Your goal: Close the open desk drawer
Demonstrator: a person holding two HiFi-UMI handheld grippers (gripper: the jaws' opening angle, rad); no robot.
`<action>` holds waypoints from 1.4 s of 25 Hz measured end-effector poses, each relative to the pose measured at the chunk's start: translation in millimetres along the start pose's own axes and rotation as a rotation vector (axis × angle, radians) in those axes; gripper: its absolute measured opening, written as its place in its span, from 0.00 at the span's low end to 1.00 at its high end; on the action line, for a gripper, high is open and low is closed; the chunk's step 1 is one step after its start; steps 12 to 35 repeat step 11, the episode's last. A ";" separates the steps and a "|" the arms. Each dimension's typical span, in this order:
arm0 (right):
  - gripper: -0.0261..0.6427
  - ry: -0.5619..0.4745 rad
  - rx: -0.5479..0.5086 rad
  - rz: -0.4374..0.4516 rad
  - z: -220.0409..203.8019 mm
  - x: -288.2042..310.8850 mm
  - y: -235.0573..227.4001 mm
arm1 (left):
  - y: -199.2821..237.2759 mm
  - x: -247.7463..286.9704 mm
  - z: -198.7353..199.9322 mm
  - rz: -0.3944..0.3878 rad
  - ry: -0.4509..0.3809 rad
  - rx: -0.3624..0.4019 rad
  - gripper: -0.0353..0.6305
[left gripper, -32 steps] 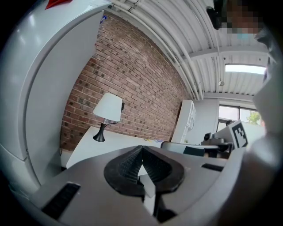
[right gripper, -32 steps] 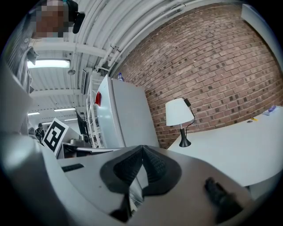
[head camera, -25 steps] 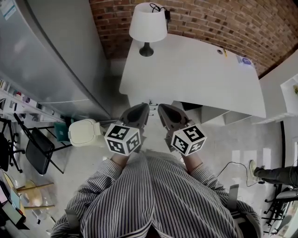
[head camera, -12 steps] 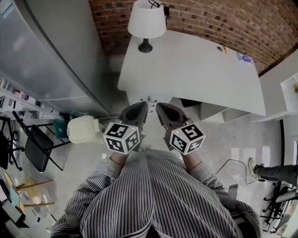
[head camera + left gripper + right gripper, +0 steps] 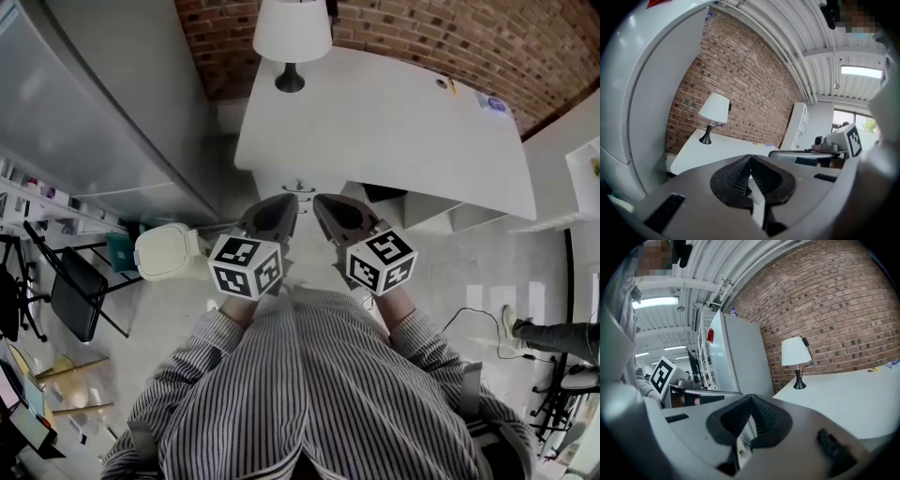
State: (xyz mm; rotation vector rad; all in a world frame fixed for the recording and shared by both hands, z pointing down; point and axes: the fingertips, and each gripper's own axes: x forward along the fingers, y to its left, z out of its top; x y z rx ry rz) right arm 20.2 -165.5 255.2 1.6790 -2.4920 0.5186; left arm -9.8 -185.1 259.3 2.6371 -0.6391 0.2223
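While both hover at the desk's front edge, the left gripper and right gripper have jaws pressed together, holding nothing.

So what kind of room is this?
Probably an office or a studio. A white desk with a lamp on it stands against a brick wall, and a black chair stands off to the left.

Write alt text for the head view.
A person in a striped shirt holds the left tool and right tool side by side, both shut, pointing toward a white desk with a lamp, by a brick wall.
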 end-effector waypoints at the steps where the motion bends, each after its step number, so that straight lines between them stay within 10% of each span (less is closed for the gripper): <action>1: 0.06 0.013 -0.014 0.009 -0.9 0.4 0.4 | -0.9 0.3 0.7 -0.005 -0.001 0.002 0.07; 11: 0.06 0.097 -0.172 0.094 7.5 8.3 6.5 | 5.2 -1.0 0.2 -0.038 -0.016 -0.007 0.07; 35: 0.06 0.097 -0.172 0.094 7.5 8.3 6.5 | 5.2 -1.0 0.2 -0.038 -0.016 -0.007 0.07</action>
